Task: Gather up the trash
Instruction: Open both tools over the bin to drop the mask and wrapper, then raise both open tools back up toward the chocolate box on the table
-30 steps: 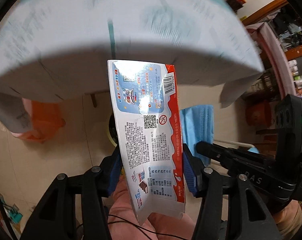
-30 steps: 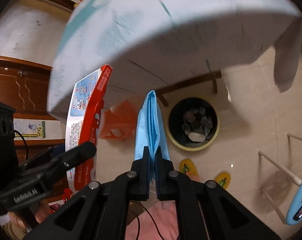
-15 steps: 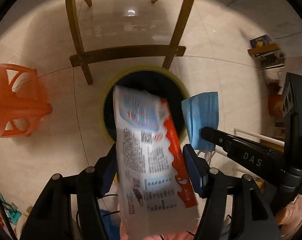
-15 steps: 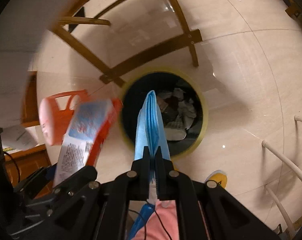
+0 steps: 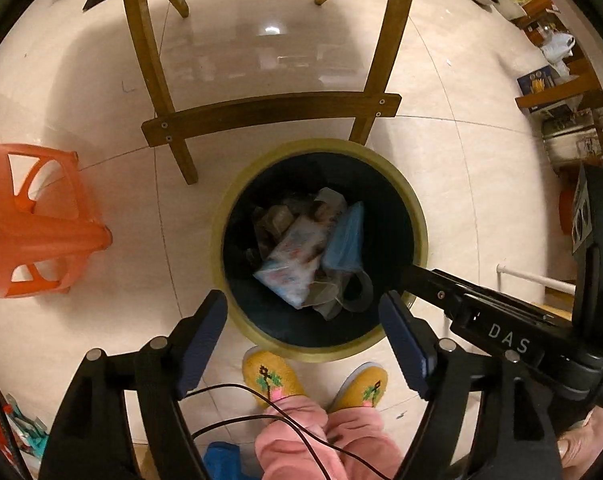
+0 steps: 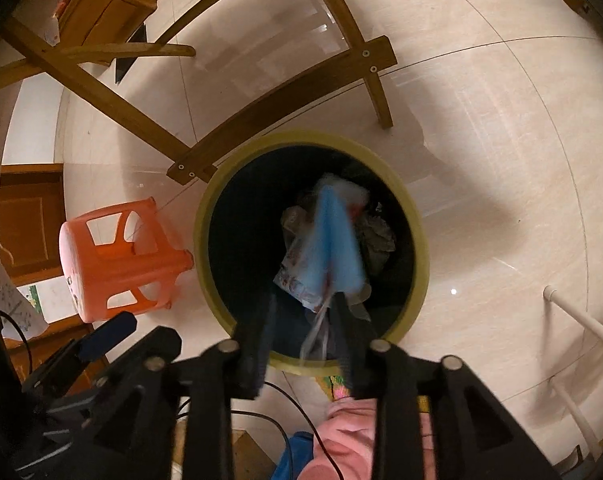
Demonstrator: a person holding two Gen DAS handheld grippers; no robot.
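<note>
With both claws spread empty above bin (image 5: 417, 216): left claw (image 5: 303, 320), right claw (image 6: 301, 320); wrapper (image 5: 297, 260) and mask (image 5: 346, 240) inside; deposit step judged done.

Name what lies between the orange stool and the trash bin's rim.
Only bare tiled floor lies between the orange stool and the trash bin; the left wrist view shows this gap most clearly.

Dim warm light, floor glare, motion blur
</note>
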